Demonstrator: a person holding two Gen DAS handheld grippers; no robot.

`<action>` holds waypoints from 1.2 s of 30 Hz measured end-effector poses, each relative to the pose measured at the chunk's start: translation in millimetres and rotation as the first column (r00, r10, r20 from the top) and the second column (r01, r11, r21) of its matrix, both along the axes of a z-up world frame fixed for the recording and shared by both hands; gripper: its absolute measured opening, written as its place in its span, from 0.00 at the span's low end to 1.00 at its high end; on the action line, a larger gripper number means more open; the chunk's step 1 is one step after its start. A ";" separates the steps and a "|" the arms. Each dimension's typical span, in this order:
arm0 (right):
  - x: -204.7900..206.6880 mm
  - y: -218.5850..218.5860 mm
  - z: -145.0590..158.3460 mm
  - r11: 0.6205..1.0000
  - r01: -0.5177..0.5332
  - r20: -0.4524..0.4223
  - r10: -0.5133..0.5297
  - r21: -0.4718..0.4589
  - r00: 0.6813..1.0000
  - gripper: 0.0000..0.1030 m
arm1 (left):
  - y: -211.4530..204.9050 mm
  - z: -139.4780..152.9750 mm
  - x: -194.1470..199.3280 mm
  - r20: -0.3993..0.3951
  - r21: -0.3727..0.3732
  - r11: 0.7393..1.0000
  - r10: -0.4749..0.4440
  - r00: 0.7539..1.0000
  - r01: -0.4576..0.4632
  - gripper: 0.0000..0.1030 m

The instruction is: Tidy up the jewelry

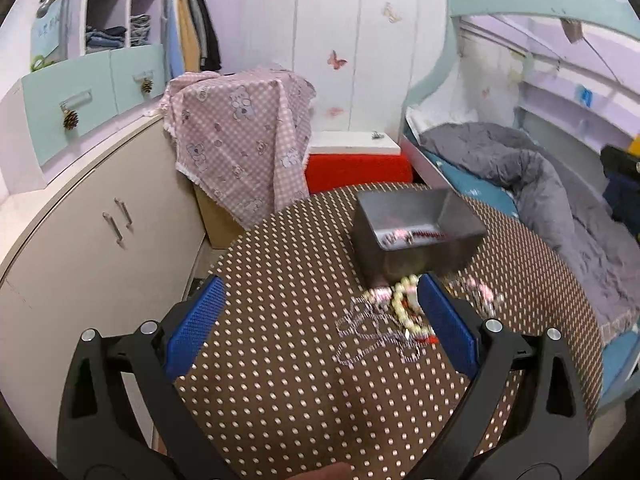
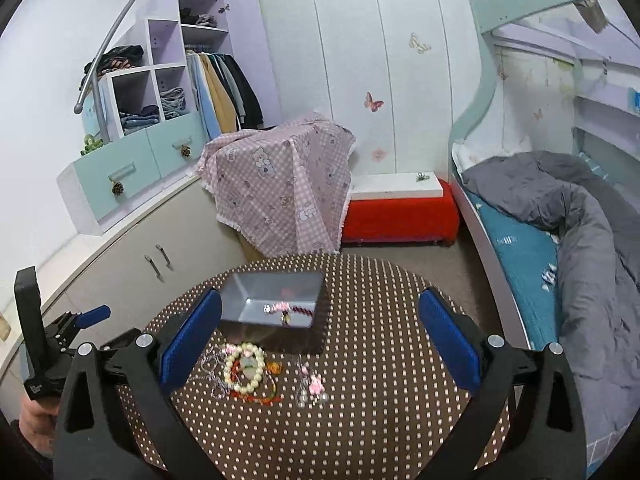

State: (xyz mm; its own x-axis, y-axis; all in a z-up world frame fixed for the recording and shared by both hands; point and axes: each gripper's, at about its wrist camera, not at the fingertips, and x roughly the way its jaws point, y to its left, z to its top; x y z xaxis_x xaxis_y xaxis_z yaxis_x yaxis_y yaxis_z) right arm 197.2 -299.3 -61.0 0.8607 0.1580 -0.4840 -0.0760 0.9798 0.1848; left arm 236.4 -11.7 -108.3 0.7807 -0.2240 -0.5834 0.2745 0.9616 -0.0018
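Note:
A metal tray (image 1: 400,254) (image 2: 248,300) stands on the round brown polka-dot table (image 1: 280,380) (image 2: 380,420), with a dark red bead bracelet (image 1: 426,235) (image 2: 298,311) inside it. In front of the tray lies a loose pile: a cream pearl bracelet (image 1: 400,304) (image 2: 244,368), a thin silver chain (image 1: 372,338) (image 2: 212,366), an orange-red cord (image 2: 276,370) and a pink trinket (image 1: 484,292) (image 2: 314,386). My left gripper (image 1: 320,280) is open above the table, its right pad beside the pile. My right gripper (image 2: 320,294) hangs open and holds nothing, with the pile below its left pad.
A bed with a grey duvet (image 2: 580,240) runs along the right. A beige cabinet (image 1: 100,260) curves along the left. Behind the table stand a box under pink checked cloth (image 2: 280,196) and a red bench (image 2: 400,212). A hand (image 2: 36,412) holds the left gripper's handle.

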 end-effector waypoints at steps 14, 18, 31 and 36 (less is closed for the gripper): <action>-6.0 -9.0 -61.2 0.999 0.014 -0.160 -0.007 0.040 0.987 0.92 | -42.6 -68.3 5.0 -0.084 0.130 0.981 -0.134 0.987 0.144 0.92; -3.5 -8.1 -70.6 0.999 0.011 -0.187 -0.002 0.048 0.982 0.92 | -49.3 -78.3 15.7 -0.107 0.161 0.970 -0.168 0.980 0.183 0.92; 0.5 -16.7 -88.7 0.998 0.032 -0.246 -0.020 0.048 0.969 0.92 | -61.3 -89.3 34.1 -0.238 0.069 0.918 -0.366 0.900 0.392 0.30; 5.7 -16.1 -94.7 0.999 0.029 -0.266 -0.019 0.034 0.964 0.92 | -59.4 -88.9 24.9 -0.241 0.043 0.914 -0.382 0.892 0.403 0.20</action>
State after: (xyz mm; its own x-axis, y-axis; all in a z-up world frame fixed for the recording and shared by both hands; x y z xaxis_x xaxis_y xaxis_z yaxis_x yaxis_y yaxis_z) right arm 202.9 -315.4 -155.7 0.7060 0.1612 -0.6896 0.0041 0.9728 0.2316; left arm 261.4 -71.0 -197.3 0.4869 -0.4241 -0.7636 0.6321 0.7744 -0.0271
